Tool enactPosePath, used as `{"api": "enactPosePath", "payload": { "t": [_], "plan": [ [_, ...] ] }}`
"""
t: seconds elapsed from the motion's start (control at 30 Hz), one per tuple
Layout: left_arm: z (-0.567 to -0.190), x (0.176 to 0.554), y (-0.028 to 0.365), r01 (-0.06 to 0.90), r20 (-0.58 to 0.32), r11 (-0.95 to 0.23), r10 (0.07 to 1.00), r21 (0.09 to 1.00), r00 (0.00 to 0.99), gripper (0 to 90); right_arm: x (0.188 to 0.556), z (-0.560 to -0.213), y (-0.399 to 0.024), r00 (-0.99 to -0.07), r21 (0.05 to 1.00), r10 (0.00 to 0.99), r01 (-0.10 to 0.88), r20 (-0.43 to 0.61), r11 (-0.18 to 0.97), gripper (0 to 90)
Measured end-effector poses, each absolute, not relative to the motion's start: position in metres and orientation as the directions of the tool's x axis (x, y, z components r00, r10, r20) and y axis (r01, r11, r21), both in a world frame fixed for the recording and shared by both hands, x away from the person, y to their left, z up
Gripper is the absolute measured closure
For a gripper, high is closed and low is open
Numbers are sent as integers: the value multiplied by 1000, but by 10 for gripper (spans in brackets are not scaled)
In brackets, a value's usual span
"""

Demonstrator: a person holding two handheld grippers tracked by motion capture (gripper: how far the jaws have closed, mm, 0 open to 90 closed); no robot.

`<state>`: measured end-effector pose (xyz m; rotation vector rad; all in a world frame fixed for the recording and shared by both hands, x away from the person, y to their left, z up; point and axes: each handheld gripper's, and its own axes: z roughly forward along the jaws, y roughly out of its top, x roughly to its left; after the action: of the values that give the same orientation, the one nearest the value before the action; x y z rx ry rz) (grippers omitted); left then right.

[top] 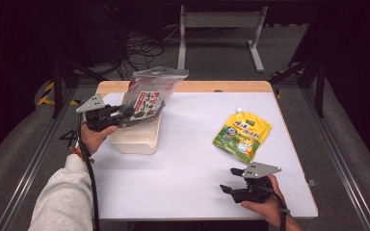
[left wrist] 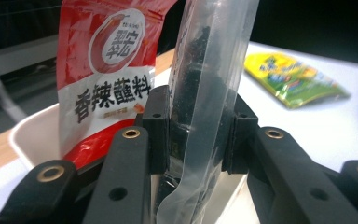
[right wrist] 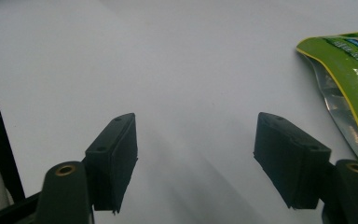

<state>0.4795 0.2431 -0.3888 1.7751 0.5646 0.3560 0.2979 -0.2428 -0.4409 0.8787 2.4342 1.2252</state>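
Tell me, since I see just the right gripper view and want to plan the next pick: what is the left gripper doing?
Observer: The left gripper is shut on a clear bag of dark contents, held above a white bin.
Operator: Anything in that bin?
Observer: A red packet stands in it.
Operator: How does the green pouch lie?
Observer: The green pouch lies flat, beyond the open right gripper.

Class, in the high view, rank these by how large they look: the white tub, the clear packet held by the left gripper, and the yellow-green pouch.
1. white tub
2. clear packet and yellow-green pouch: they look alike in size, so unranked.
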Motion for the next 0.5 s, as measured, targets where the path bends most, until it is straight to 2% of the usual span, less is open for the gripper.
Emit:
{"api": "enactPosePath", "payload": {
  "t": [0.17, 0.3, 0.5],
  "plan": [
    [-392, 483, 244, 163, -23, -215, 534, 963, 845, 693, 300, -442, -239, -787, 797, 616, 390, 28, 462, 301],
    [-407, 487, 259, 183, -68, -168, 532, 969, 844, 703, 300, -442, -238, -789, 797, 614, 386, 24, 465, 301],
    [-417, 485, 270, 195, -70, -171, 552, 966, 831, 712, 300, -442, -237, -791, 797, 611, 385, 24, 467, 299]
  ]
}}
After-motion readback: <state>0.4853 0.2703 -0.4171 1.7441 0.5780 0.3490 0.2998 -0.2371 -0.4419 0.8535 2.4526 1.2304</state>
